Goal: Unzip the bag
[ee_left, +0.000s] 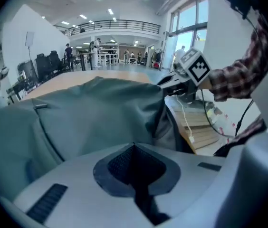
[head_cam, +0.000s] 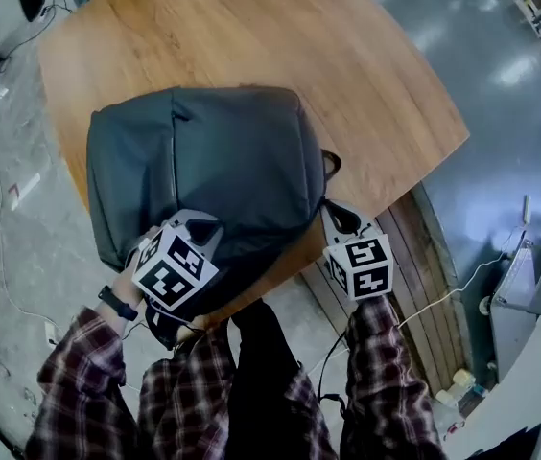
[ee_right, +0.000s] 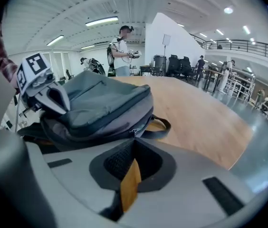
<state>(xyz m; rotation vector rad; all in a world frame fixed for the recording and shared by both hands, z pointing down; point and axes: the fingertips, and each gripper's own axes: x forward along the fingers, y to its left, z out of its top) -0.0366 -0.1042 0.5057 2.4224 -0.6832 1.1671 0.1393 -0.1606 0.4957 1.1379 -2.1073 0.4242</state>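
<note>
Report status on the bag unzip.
Left gripper shut, at near corner of grey fabric backpack. Right gripper shut on small metal zipper pull. Zip looks closed. No obstruction seen.

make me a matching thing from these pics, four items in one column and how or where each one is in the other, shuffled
Column one:
1. backpack
2. table
3. left gripper
4. right gripper

Column two:
A. closed on the zipper pull
B. wooden, under the backpack
C. grey, lying on the tabletop
D. closed, at the backpack's near left side

Pairs: 1-C, 2-B, 3-D, 4-A
</note>
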